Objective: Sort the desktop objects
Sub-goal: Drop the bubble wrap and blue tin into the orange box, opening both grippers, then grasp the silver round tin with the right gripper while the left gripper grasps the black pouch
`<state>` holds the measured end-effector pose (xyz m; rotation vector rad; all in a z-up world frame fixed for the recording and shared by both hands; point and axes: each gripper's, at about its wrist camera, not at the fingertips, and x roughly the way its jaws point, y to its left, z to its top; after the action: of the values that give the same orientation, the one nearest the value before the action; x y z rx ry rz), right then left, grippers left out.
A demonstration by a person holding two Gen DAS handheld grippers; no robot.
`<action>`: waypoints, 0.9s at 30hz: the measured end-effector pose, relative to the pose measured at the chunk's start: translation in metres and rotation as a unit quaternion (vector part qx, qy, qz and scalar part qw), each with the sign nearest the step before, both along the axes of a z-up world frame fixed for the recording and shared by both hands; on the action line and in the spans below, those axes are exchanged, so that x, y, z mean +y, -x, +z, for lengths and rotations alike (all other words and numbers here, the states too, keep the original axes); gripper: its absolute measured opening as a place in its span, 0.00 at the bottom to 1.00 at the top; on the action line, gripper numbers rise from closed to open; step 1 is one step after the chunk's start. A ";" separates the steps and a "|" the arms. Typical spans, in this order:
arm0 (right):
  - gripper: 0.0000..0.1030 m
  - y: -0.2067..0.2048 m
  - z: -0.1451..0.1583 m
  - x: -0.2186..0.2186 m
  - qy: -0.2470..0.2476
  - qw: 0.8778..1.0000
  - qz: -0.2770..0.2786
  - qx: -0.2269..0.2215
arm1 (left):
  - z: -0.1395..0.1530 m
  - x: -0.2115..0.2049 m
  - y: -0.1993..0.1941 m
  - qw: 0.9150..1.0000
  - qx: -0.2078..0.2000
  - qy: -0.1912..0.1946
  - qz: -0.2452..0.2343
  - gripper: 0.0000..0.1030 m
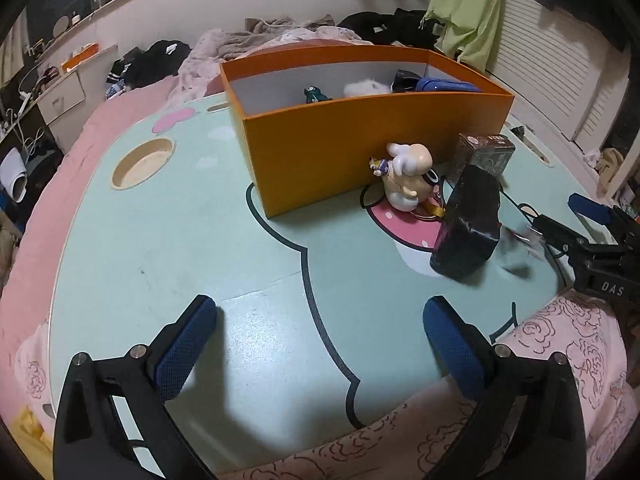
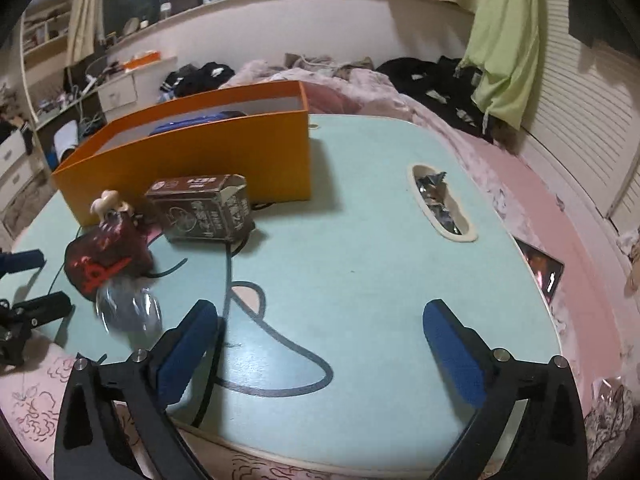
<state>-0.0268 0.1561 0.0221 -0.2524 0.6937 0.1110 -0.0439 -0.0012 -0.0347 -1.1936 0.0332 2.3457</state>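
Note:
An orange box (image 1: 360, 148) stands on the mint-green table (image 1: 180, 240); it holds a blue case (image 1: 444, 85), a white fluffy thing (image 1: 366, 88) and a green toy (image 1: 316, 95). In front of it sit a cream figurine (image 1: 406, 176), a brown carton (image 1: 486, 152) and a black pouch (image 1: 468, 226). A blurred clear plastic thing (image 2: 128, 308) lies beside the pouch (image 2: 104, 264). My left gripper (image 1: 320, 312) is open over bare table. My right gripper (image 2: 320, 314) is open too, with nothing between its fingers, to the right of the pouch and the carton (image 2: 204, 210).
The table lies on a pink bed. It has a round cup recess (image 1: 142, 162) at the left and a slot (image 2: 440, 204) with wrappers at the right. A dark card (image 2: 542, 268) lies on the bedding. A black cable runs by the pouch. Clothes pile up behind.

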 end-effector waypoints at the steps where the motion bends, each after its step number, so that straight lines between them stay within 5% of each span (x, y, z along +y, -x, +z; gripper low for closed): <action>1: 1.00 0.002 0.000 0.000 -0.001 1.000 0.001 -0.002 | -0.001 0.002 0.002 1.000 0.001 0.000 0.000 1.00; 27: 1.00 -0.001 -0.007 -0.002 -0.005 1.000 0.012 -0.010 | -0.003 0.010 0.016 1.000 0.002 0.000 0.002 1.00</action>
<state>-0.0263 0.1538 0.0153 -0.2509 0.6696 0.1342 -0.0604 0.0088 -0.0378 -1.1908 0.0323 2.3517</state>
